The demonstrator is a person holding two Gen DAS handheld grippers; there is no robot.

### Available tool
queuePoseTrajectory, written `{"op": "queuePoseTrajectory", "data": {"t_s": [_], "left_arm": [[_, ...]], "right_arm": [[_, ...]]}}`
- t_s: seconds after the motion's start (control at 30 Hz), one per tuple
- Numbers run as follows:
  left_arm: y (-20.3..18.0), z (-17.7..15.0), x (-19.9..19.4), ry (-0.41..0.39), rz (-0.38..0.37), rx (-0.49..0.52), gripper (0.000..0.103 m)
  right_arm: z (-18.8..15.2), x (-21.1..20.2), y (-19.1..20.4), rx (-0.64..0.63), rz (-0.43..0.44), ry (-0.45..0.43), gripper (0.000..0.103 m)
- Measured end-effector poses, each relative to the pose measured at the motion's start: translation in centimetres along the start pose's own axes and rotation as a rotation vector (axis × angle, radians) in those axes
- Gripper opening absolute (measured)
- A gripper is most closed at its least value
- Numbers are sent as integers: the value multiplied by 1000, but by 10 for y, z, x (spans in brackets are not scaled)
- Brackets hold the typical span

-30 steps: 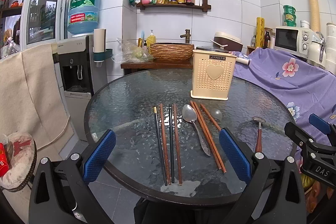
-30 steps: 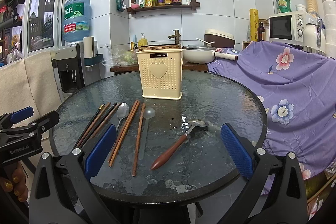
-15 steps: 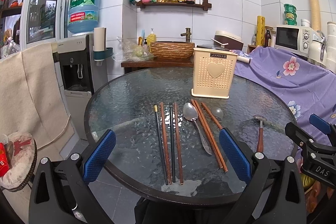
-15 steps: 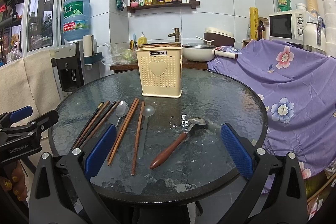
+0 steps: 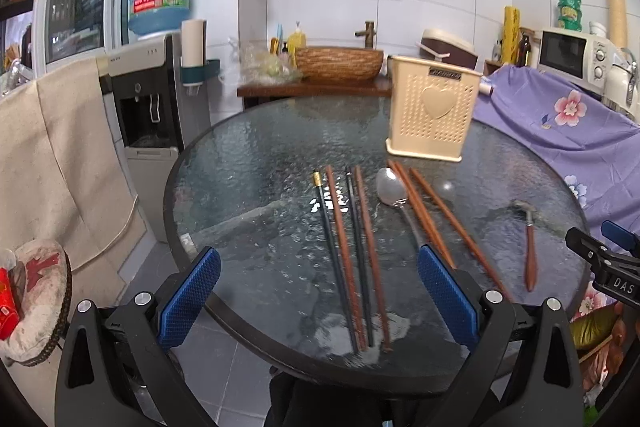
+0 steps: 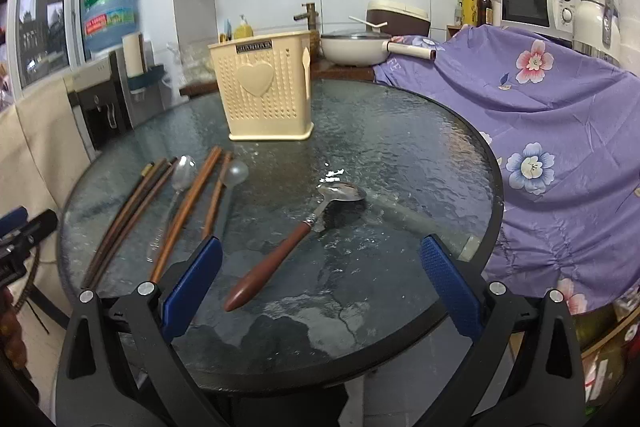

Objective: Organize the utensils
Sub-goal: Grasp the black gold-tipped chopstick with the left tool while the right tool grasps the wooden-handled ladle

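Reaching for a first utensil looks like the step in hand, since nothing has been lifted yet and both tongs hang spread wide and empty at the near edge of the round, dark-rimmed, rippled-glass tabletop (image 6: 420, 163).

The right tongs (image 6: 320, 287) sit nearest the steel spoon with a tapered brown wooden handle (image 6: 276, 263). Its handle end lies between the blue ribbed pads, while its bowl points away toward the far side. A sound approach would be to come down over the thick middle of that handle, square the pads across it, and close firmly. The rounded wood should give better purchase than the thin steel neck.

Ahead of the left tongs (image 5: 318, 297) lies a close row of four long chopsticks, two black and two reddish-brown (image 5: 352, 259). Just to their right rests an all-metal spoon (image 5: 394, 197), with a further pair of brown wooden chopsticks (image 5: 432, 223) alongside it. These slim sticks nearly touch, so picking one pair risks dragging a neighbour. The glass is slick and bumpy, and they may roll.

The cream perforated plastic utensil holder with a raised heart on its face (image 6: 266, 95) stands upright beyond all the cutlery, toward the far side of the tabletop. Handles would need tipping to vertical to drop through its open top.
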State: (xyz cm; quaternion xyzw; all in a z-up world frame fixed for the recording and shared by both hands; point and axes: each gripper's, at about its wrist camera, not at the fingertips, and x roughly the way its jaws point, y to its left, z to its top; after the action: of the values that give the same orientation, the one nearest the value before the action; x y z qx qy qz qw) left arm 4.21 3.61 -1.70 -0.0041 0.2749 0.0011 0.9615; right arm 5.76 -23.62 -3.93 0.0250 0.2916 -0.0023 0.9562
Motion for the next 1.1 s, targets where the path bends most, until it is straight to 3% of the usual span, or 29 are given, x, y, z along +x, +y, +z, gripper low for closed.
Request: {"op": "queuePoseTrajectory", "data": {"t_s": [0.17, 0.5, 0.67, 1.1], "left_arm": [[7, 16, 21, 38, 7, 41, 88], [16, 43, 84, 191, -33, 43, 57], [13, 48, 99, 209, -38, 57, 55], [17, 60, 133, 287, -65, 42, 36]], "right_arm": [[10, 29, 2, -10, 0, 76, 98], [28, 70, -4, 19, -31, 167, 91], [35, 84, -4, 36, -34, 202, 88], [50, 124, -10, 78, -97, 313, 77]]}}
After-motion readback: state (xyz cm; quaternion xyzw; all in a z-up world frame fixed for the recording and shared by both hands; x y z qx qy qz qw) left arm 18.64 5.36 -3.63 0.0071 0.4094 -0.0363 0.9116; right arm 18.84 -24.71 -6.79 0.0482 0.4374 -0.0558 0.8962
